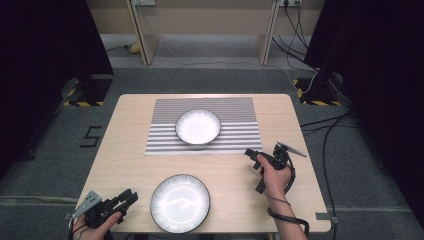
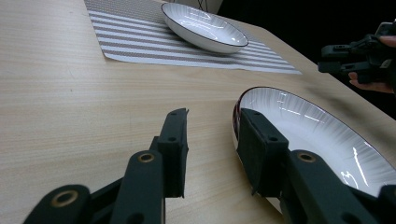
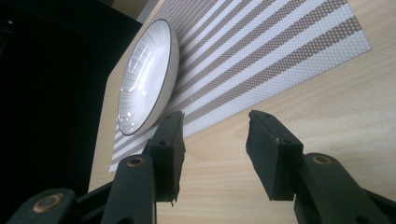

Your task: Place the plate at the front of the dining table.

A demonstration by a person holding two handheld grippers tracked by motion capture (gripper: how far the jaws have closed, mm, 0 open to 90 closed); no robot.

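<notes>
The light wooden bench (image 1: 135,165) stood on grey carpet, with dark curtains at either side and cables trailing across the floor at the right. A grey-and-white striped placemat (image 1: 165,137) lay on the far half of the bench. Centred on the placemat sat a white bowl with a thin dark rim (image 1: 198,126); in the right gripper view this bowl (image 3: 147,74) appeared tilted by the camera's turn, resting on the stripes.

A larger white plate with fine radial lines and a dark rim (image 1: 180,203) sat on bare wood near the front edge, well apart from the bowl.

The left gripper (image 1: 131,196) was held low at the front left corner, just beside the plate. In the left gripper view its fingers (image 2: 173,140) stood wide apart with nothing between them, one over bare wood and the other at the plate's rim (image 2: 243,100); contact could not be told.

The right gripper (image 1: 248,152) hovered at the right side, near the placemat's corner, its fingers (image 3: 168,140) likewise spread wide and empty above the wood
</notes>
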